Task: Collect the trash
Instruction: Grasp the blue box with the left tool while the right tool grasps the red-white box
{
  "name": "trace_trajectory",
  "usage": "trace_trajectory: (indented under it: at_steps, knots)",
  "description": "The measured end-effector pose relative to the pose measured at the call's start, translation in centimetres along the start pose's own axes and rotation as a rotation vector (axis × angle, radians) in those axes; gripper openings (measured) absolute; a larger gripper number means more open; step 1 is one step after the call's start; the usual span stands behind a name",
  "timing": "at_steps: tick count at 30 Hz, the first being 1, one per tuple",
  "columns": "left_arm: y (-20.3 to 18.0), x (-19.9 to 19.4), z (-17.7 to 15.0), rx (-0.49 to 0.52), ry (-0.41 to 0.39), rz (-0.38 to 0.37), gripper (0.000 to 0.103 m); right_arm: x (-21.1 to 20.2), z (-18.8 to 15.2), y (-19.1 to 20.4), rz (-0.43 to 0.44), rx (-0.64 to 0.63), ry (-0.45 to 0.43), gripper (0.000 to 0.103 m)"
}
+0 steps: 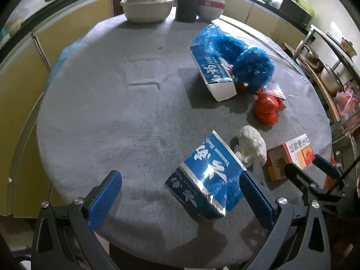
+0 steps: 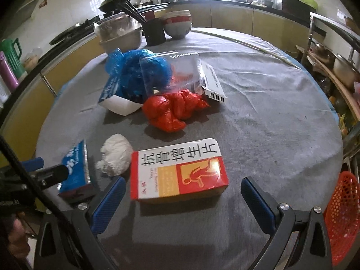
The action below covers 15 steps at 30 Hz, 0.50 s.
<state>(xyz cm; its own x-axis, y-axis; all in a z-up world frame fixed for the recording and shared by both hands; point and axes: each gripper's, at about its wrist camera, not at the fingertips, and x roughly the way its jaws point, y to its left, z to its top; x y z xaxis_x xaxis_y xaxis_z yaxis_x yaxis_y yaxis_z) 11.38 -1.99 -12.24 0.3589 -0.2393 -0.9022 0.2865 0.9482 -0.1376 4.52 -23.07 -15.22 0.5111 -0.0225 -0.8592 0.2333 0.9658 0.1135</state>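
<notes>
The left gripper [image 1: 180, 193], jaws wide and empty, has the shiny blue foil packet [image 1: 205, 180] against its right finger; centring first would help. The right gripper [image 2: 183, 199], equally open, straddles the red-and-white cardboard medicine box [image 2: 180, 172].

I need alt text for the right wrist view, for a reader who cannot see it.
The open right tool points at a red and white medicine box lying on a grey round table. Behind the box lie a white tissue wad, a red bag and a blue bag.
</notes>
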Motion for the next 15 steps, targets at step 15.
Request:
trace_trajectory:
  at_steps: [15]
  knots:
    - [-2.4, 4.1, 0.7, -0.115, 0.125, -0.029, 0.096, 0.1, -1.2, -2.4, 0.039, 0.058, -0.062, 0.086]
